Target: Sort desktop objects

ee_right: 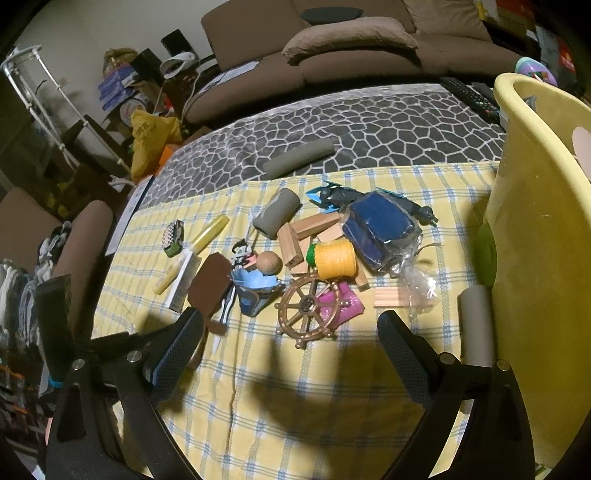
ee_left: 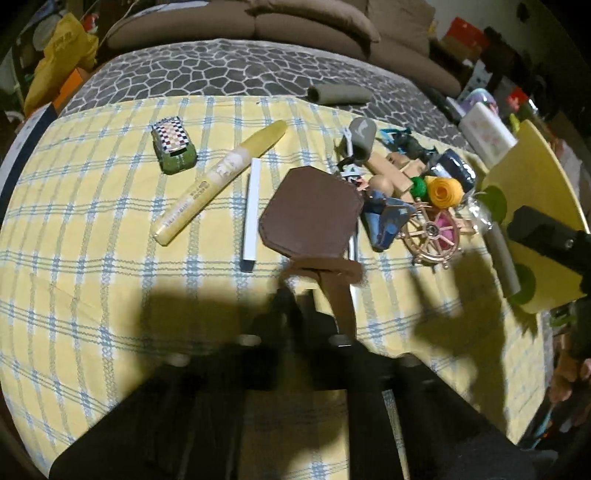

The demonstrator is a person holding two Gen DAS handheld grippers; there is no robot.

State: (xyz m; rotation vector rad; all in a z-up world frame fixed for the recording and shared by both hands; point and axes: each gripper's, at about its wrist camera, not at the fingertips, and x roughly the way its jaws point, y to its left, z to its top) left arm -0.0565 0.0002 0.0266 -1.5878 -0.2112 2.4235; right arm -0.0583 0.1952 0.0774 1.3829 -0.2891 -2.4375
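Pinched-together left gripper [ee_left: 295, 295] holds nothing beside the brown paddle [ee_left: 314, 210]; right gripper [ee_right: 291, 332] gapes near it.

Left wrist view: close above yellow plaid cloth [ee_left: 110, 258], angled steeply down, facing sofa [ee_left: 314, 26] at 12 o'clock. Right wrist view: slightly farther back, same heading, yellow basket [ee_right: 535, 221] at 3 o'clock. Both share ship's wheel [ee_left: 436, 232] [ee_right: 306, 306] clutter.

Bare cloth [ee_right: 295, 406] in front; toy pile [ee_right: 325, 258] and basket [ee_right: 546, 258] block beyond.
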